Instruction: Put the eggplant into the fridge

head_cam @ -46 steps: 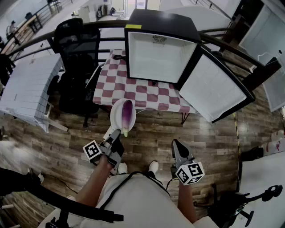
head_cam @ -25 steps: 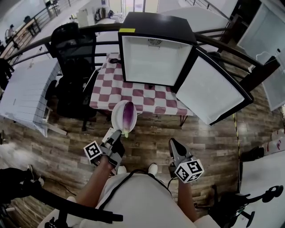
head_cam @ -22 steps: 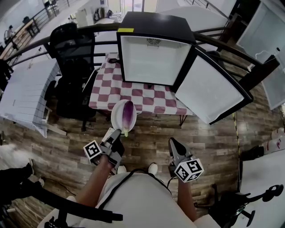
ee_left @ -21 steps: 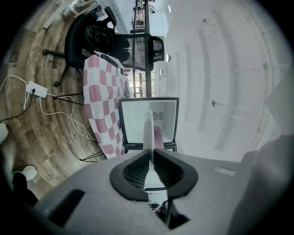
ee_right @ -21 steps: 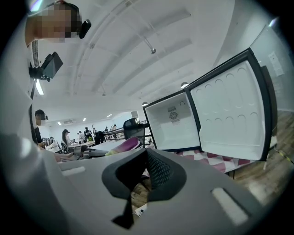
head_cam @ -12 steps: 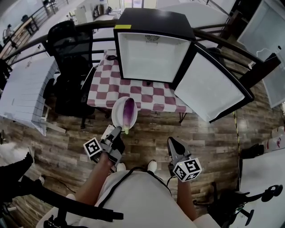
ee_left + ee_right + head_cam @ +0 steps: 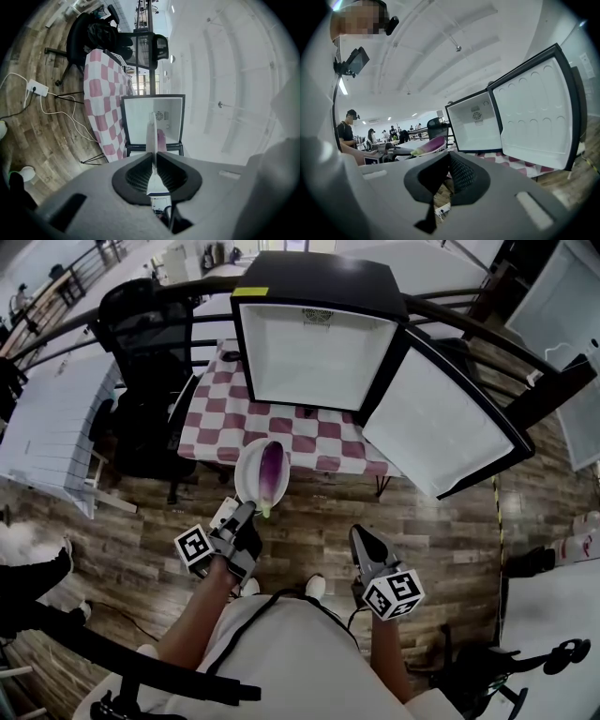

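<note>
eggplant: lies loose in white plate, short of the open fridge.
left gripper: fingers clenched on the plate's rim.
right gripper: fingers closed, empty.
risk: the edge-held plate may tilt, and the eggplant could roll off.

A black office chair stands beside the red-checked tablecloth on a wood-plank floor.

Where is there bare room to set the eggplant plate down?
The fridge is bare inside. A free strip of checkered cloth runs along its front, left of the open door. No crowding visible.
</note>
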Demonstrator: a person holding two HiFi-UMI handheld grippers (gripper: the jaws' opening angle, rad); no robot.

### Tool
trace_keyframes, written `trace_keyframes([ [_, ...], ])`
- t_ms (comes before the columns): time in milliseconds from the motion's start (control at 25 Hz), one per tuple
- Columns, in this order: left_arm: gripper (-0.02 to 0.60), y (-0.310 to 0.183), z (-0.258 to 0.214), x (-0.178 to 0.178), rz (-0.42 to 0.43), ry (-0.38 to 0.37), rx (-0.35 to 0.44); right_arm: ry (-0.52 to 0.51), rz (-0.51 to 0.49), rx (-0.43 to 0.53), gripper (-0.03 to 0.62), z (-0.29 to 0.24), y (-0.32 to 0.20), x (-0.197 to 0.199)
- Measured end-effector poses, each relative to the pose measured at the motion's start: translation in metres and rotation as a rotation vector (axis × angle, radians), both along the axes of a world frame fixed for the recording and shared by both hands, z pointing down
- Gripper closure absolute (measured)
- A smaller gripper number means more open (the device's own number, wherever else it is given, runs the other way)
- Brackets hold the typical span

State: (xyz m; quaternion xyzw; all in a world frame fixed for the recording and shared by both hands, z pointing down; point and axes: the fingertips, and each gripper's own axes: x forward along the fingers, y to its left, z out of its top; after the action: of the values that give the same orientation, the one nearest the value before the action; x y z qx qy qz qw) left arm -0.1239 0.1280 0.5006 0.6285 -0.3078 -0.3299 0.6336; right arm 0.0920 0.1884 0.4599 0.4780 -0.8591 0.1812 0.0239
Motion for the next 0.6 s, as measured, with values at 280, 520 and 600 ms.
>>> trace_keyframes([
  [280,0.545,0.004,0.005,0.029,-0.024,-0.008,-0.013,0.0,-0.038,-0.014,0.588,0.006,0.002,0.028],
  [520,0.545,0.014,0.005,0.058,-0.048,-0.019,-0.015,-0.005,-0.087,-0.031,0.588,0.012,0.007,0.059],
  [600,0.545,0.015,0.004,0.067,-0.063,-0.014,-0.015,-0.004,-0.106,-0.036,0.588,0.015,0.008,0.068],
])
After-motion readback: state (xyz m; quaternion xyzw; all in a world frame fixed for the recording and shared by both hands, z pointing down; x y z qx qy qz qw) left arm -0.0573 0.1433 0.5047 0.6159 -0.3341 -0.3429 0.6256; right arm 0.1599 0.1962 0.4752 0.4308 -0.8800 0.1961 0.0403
